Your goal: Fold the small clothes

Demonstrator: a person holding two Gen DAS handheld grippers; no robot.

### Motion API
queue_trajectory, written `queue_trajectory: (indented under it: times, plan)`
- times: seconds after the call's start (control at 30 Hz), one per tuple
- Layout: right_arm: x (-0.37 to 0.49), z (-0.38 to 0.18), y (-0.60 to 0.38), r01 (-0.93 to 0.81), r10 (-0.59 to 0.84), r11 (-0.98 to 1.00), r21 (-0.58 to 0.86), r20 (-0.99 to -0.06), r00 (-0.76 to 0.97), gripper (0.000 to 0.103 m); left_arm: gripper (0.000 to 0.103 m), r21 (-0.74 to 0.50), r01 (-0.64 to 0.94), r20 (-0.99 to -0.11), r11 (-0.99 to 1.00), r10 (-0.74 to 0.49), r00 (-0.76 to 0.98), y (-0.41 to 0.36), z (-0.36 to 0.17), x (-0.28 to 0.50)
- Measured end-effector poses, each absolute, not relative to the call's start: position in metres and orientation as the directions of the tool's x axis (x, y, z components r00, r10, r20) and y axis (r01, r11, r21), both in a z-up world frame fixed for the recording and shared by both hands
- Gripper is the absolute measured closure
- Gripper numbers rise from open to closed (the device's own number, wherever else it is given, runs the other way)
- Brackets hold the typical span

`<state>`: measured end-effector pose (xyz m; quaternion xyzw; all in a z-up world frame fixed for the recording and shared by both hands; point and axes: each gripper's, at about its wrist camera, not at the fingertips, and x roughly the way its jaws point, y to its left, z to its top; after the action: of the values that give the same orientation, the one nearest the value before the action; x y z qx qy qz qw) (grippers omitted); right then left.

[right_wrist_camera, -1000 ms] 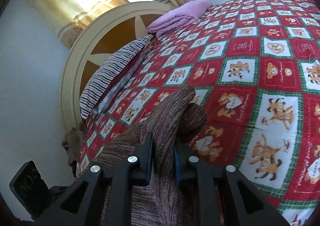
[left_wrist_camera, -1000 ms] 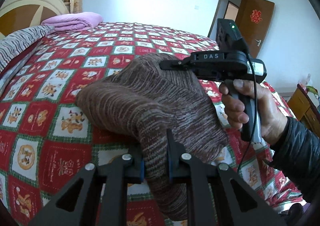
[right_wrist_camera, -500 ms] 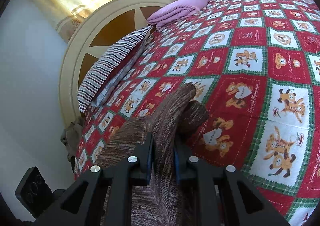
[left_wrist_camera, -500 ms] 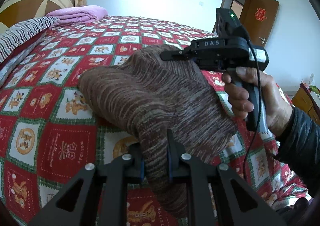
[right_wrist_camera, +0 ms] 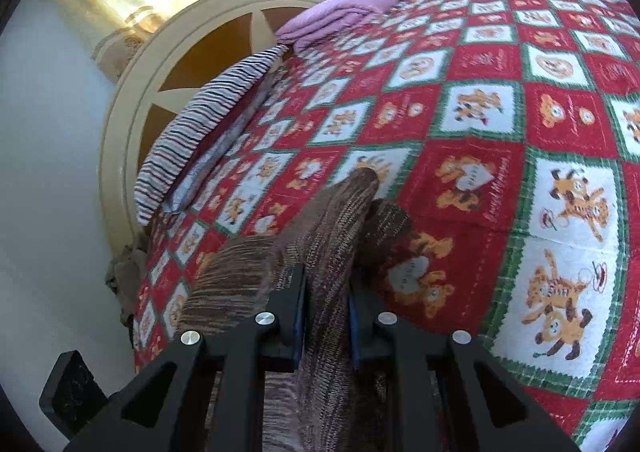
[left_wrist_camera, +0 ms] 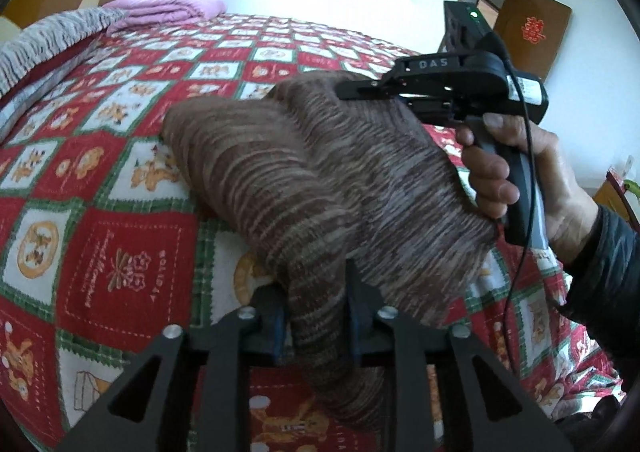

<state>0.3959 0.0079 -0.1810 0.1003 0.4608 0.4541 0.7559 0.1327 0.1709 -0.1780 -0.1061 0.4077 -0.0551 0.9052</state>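
A brown striped knit garment (left_wrist_camera: 320, 179) hangs between both grippers above the red patchwork bedspread (left_wrist_camera: 100, 236). My left gripper (left_wrist_camera: 316, 312) is shut on its near edge, a fold drooping below the jaws. My right gripper (left_wrist_camera: 352, 89), seen from the left wrist view, grips the far edge, held by a hand. In the right wrist view the right gripper (right_wrist_camera: 326, 304) is shut on the knit garment (right_wrist_camera: 332, 219), whose free end touches the bedspread (right_wrist_camera: 520, 211).
A folded purple blanket (left_wrist_camera: 168, 7) and a striped pillow (left_wrist_camera: 44, 43) lie by the round headboard (right_wrist_camera: 132, 99). A brown door (left_wrist_camera: 532, 35) and a wooden cabinet (left_wrist_camera: 616, 195) stand at the right. The left gripper's body (right_wrist_camera: 68, 388) shows at the lower left.
Both grippers have moved the garment forward and lower over the bedspread. The grips have not changed.
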Motion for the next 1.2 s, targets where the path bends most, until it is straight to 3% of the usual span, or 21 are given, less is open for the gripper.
queue_trajectory:
  times: [0.03,0.1,0.17,0.43,0.53,0.6,0.67,0.77,0.8,1.0,1.1,1.13,1.17,1.2]
  plan:
    - [0.398,-0.186,0.007,-0.586,0.768,0.582,0.565,-0.618,0.167,0.085,0.067,-0.239,0.008,-0.729,0.971,-0.185,0.659,0.172,-0.180,0.133]
    - [0.400,-0.194,0.007,-0.577,0.745,0.608,0.544,-0.643,0.179,0.085,0.049,-0.231,-0.015,-0.732,0.973,-0.163,0.661,0.175,-0.182,0.132]
    - [0.403,-0.201,0.004,-0.564,0.745,0.612,0.555,-0.643,0.177,0.085,0.040,-0.229,-0.034,-0.737,0.973,-0.150,0.659,0.178,-0.185,0.132]
    - [0.410,-0.215,-0.006,-0.517,0.762,0.607,0.603,-0.625,0.167,0.082,0.035,-0.201,-0.033,-0.740,0.979,-0.130,0.659,0.174,-0.186,0.131]
    - [0.410,-0.217,-0.011,-0.497,0.762,0.613,0.614,-0.625,0.167,0.064,0.035,-0.179,-0.036,-0.739,0.983,-0.110,0.665,0.173,-0.180,0.129]
    - [0.408,-0.216,-0.018,-0.474,0.764,0.616,0.629,-0.624,0.166,0.060,0.034,-0.155,-0.044,-0.730,0.987,-0.085,0.678,0.174,-0.171,0.126]
    - [0.403,-0.211,-0.029,-0.462,0.757,0.629,0.625,-0.627,0.183,0.046,0.031,-0.148,-0.045,-0.704,0.988,-0.073,0.707,0.179,-0.158,0.122]
    - [0.389,-0.195,-0.054,-0.494,0.756,0.632,0.597,-0.616,0.223,0.046,0.006,-0.139,-0.080,-0.636,0.987,-0.027,0.771,0.191,-0.136,0.116]
    - [0.382,-0.189,-0.066,-0.503,0.759,0.629,0.593,-0.609,0.230,0.046,0.003,-0.126,-0.100,-0.614,0.987,0.001,0.790,0.197,-0.131,0.117]
    - [0.334,-0.183,-0.105,-0.539,0.766,0.603,0.587,-0.616,0.186,0.044,0.003,0.025,-0.215,-0.599,0.976,0.187,0.779,0.222,-0.148,0.162]
    - [0.305,-0.195,-0.101,-0.586,0.730,0.609,0.534,-0.666,0.153,0.044,0.002,0.038,-0.260,-0.656,0.965,0.220,0.722,0.236,-0.169,0.184]
    - [0.300,-0.199,-0.100,-0.593,0.715,0.620,0.514,-0.682,0.156,0.046,0.002,0.020,-0.266,-0.669,0.964,0.211,0.712,0.237,-0.170,0.185]
    - [0.295,-0.203,-0.098,-0.601,0.704,0.627,0.496,-0.692,0.163,0.073,0.002,0.002,-0.270,-0.667,0.963,0.202,0.717,0.238,-0.169,0.186]
    - [0.291,-0.205,-0.095,-0.612,0.697,0.629,0.479,-0.697,0.171,0.091,0.002,-0.004,-0.270,-0.660,0.963,0.201,0.724,0.235,-0.167,0.186]
